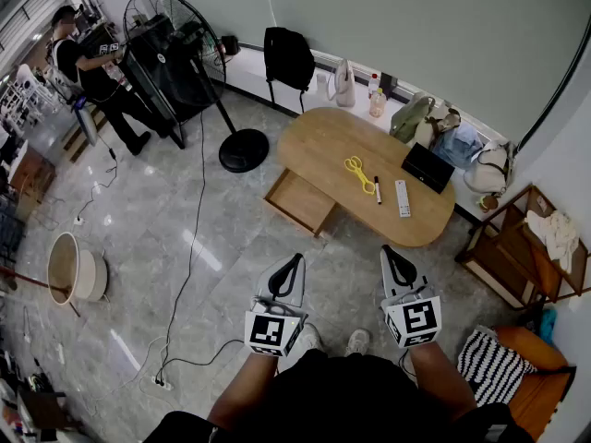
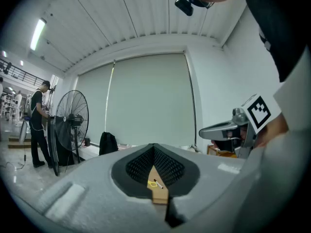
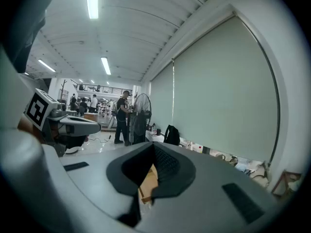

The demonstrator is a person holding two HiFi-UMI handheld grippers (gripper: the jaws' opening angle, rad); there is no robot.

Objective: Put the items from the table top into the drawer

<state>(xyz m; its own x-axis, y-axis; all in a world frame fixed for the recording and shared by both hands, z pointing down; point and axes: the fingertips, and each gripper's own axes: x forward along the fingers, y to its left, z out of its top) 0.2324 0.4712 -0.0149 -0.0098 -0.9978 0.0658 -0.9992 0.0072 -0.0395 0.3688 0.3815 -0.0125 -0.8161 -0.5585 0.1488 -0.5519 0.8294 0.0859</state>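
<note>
Hovering at the lower middle of the head view, the left gripper (image 1: 295, 260) and right gripper (image 1: 390, 252) both had jaws closed on nothing, well apart from the oval table (image 1: 323, 141) at upper right. Yellow scissors (image 1: 358, 173), a pen (image 1: 377, 189) and a remote (image 1: 403, 198) lay there, and the drawer (image 1: 300, 201) stood open at its lower left. Reaching in with the jaws unopened would likely shove the thin pen away or off the table.

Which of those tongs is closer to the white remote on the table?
Right. The right tongs hang just short of the table, in line with the remote; the left tongs are further off to its left.
</note>
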